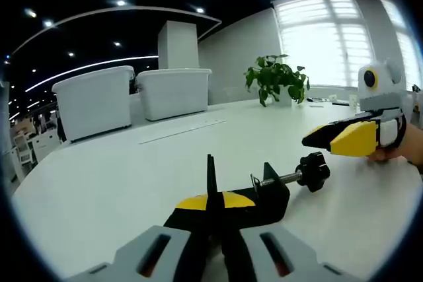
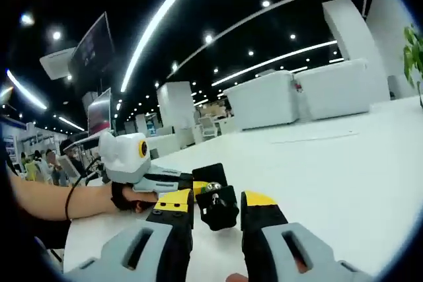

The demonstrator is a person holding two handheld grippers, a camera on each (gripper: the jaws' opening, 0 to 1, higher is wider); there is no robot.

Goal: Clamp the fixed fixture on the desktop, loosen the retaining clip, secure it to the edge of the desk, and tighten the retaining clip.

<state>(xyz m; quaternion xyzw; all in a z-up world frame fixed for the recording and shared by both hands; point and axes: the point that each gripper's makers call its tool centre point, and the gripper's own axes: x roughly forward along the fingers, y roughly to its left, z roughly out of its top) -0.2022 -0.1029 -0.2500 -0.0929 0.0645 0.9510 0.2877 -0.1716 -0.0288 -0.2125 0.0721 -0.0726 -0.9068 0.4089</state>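
Clamp, black metal C-shaped (image 1: 264, 196), sits gripped in closed left gripper (image 1: 213, 211) jaws, screw knob (image 1: 313, 171) toward two o'clock; open right gripper (image 2: 217, 211) nearest it.

Each gripper has 2 grey jaw arms with dark slots, ending in black fingers capped with yellow pads. The left gripper (image 1: 213, 197) shows red inside its slots. The right gripper (image 2: 217, 208) has thicker yellow-topped tips. The hand (image 2: 125, 197) wears a black fingerless glove and a thin dark wristband.
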